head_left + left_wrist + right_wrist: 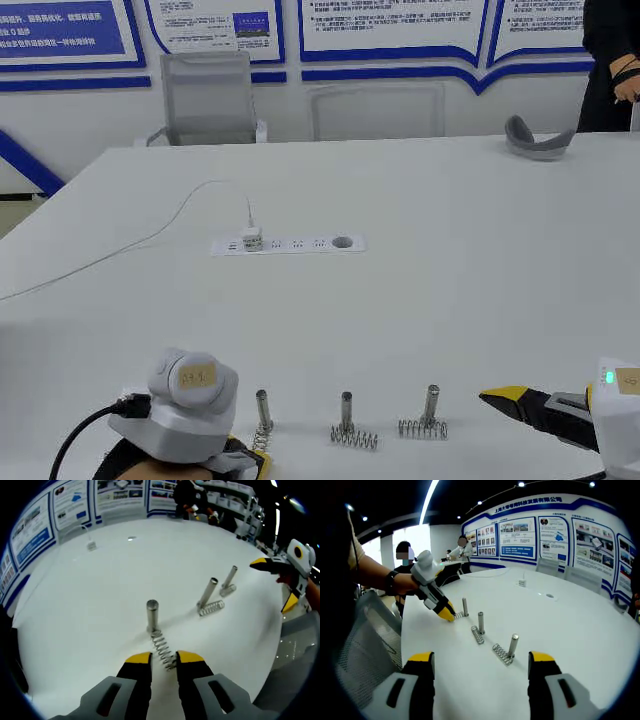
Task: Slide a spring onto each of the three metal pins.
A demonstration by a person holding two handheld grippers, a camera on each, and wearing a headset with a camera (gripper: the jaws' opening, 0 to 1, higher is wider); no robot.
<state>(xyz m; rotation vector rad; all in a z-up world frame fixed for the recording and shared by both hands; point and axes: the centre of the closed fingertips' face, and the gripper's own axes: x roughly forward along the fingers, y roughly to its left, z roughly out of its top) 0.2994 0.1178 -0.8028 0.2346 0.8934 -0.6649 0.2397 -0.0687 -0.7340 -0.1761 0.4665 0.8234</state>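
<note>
Three metal pins stand upright in a row near the table's front edge: left pin, middle pin, right pin. A spring lies flat at the foot of each: left spring, middle spring, right spring. My left gripper is low over the table, its jaws a narrow gap apart around the near end of the left spring, wider than the coil. My right gripper is wide open and holds nothing, hovering right of the right pin.
A white power strip with a plugged-in adapter and a cable trailing left lies mid-table. A grey curved object rests at the far right. Chairs stand behind the table, and a person is at the far right corner.
</note>
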